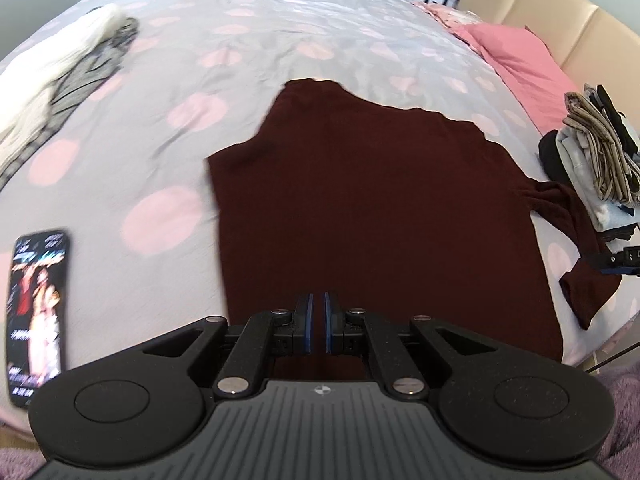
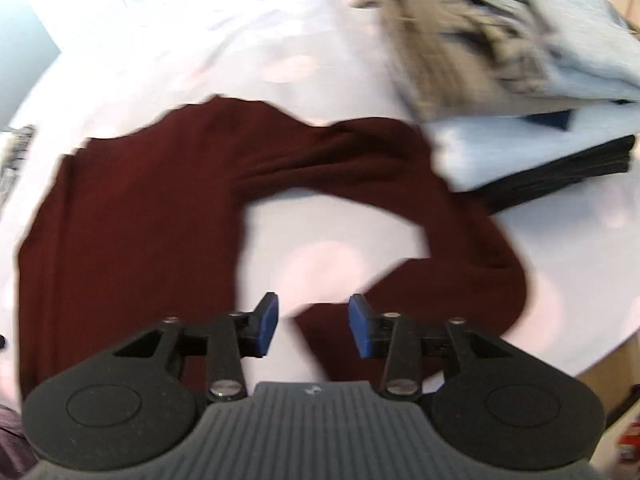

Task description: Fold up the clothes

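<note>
Left wrist view: the left tool (image 1: 316,320) is clenched, its blue pads together with nothing visible between them. It hovers above the near hem of the jumper (image 1: 372,208), which lies spread flat on the bed (image 1: 280,40). One sleeve (image 1: 576,248) trails off to the right, crumpled, toward the folded stack (image 1: 600,160). A phone (image 1: 38,312) lies on the bed to the left, apart from the jumper. Loose clothes (image 1: 68,76) sit at the far left.

Right wrist view: the right tool (image 2: 313,326) is released, its pads apart and empty. It hangs over the sleeve (image 2: 460,240), which loops away from the body and doubles back under the tool. The picture is blurred.

Risks, as judged:
- The sleeve lies just beside the stack. A wide pull could drag the stack over or snag a folded item.
- The sleeve is bunched. A grip on one layer only would leave a twisted, lumpy fold.
- The left tool holds nothing. If the right tool tugs the sleeve, the body may slide and wrinkle.
- The phone could be swept aside if the jumper is dragged left.
</note>
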`<action>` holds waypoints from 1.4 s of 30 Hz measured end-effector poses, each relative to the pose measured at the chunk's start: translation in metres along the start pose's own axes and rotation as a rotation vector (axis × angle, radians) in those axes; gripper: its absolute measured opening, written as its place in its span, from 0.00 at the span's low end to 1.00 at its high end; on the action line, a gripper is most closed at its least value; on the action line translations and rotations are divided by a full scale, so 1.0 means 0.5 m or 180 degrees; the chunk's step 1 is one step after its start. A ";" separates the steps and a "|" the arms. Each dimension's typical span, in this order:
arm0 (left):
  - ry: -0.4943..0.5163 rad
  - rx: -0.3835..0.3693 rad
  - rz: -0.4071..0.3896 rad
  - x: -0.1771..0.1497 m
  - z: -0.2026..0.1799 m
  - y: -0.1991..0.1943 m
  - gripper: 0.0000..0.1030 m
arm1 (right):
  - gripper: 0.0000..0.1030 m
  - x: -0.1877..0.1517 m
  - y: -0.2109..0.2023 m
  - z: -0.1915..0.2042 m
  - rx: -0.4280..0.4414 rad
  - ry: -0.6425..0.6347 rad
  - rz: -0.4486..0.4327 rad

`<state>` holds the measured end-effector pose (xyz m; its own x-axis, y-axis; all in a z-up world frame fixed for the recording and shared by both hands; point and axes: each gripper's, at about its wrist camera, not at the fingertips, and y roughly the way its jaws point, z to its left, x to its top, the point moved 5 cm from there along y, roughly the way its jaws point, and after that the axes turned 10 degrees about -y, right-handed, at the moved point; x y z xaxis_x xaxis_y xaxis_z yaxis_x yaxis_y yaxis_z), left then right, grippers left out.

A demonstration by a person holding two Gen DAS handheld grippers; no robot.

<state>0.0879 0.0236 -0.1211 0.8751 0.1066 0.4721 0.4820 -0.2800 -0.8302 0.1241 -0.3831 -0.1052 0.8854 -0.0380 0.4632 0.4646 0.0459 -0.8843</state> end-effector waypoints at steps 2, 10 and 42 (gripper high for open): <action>0.0040 -0.0035 0.0038 0.005 -0.022 0.017 0.03 | 0.46 -0.009 0.009 -0.024 0.0077 0.0101 0.0030; 0.0314 -0.0124 0.0138 -0.005 -0.090 0.058 0.04 | 0.59 -0.043 0.089 0.016 0.0095 -0.0309 0.0157; 0.0041 -0.0722 0.0288 -0.026 -0.112 0.042 0.25 | 0.31 -0.107 -0.034 0.338 0.1713 -0.1591 0.0058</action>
<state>0.0841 -0.0373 -0.1283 0.9129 0.0597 0.4039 0.3784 -0.4950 -0.7822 0.0710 -0.2130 -0.1051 0.7332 0.4214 0.5337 0.2777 0.5309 -0.8007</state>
